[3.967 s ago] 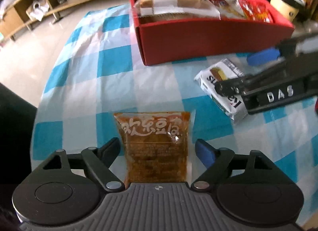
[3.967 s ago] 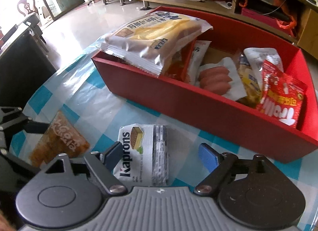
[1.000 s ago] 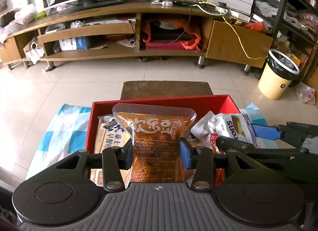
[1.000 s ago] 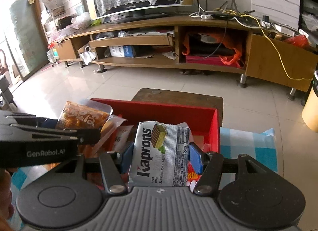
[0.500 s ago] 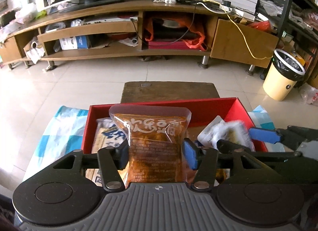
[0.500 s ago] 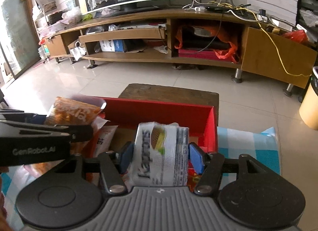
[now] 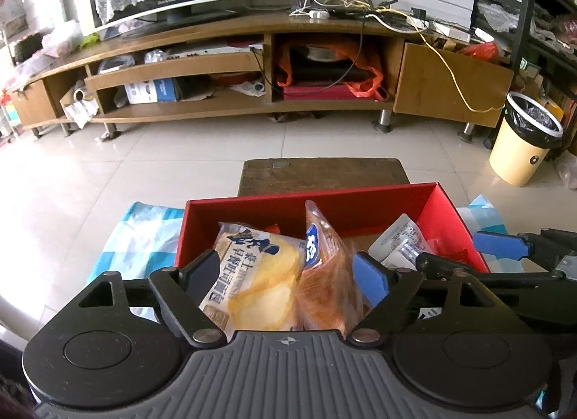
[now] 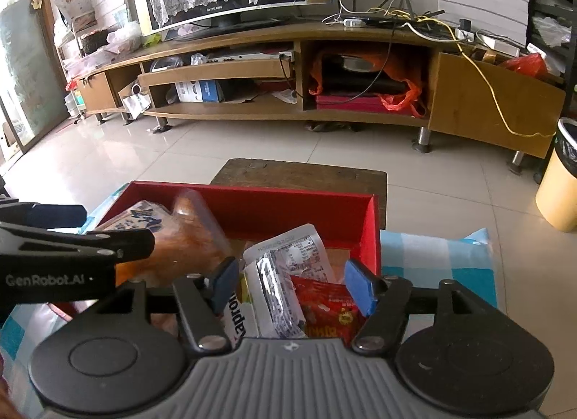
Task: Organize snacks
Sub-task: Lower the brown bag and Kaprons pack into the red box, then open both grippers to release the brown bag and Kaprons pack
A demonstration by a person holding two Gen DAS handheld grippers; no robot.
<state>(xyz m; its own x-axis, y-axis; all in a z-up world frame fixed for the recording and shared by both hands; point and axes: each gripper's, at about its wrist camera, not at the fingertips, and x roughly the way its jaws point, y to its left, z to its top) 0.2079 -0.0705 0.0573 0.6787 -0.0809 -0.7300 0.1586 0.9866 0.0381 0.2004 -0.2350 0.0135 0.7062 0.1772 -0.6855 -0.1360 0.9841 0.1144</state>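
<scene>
Both grippers hover over the red box (image 7: 346, 202), which also shows in the right wrist view (image 8: 281, 202). My left gripper (image 7: 285, 271) is open; the orange-brown snack pouch (image 7: 324, 274) lies loose in the box beside a yellow bread pack (image 7: 259, 282). My right gripper (image 8: 292, 278) is open; the white Kaprons wafer pack (image 8: 252, 303) lies in the box below it, next to a silver-white packet (image 8: 288, 256) and a red packet (image 8: 328, 307). The left gripper (image 8: 72, 253) shows at the left of the right wrist view.
The box sits on a blue-and-white checked cloth (image 7: 144, 235). A dark wooden stool (image 7: 321, 173) stands behind it. A long TV cabinet (image 7: 252, 69) runs along the far wall, and a cream bin (image 7: 523, 144) stands at the right on the tiled floor.
Both grippers have opened. The orange-brown pouch and the Kaprons pack have dropped out of the jaws into the red box.
</scene>
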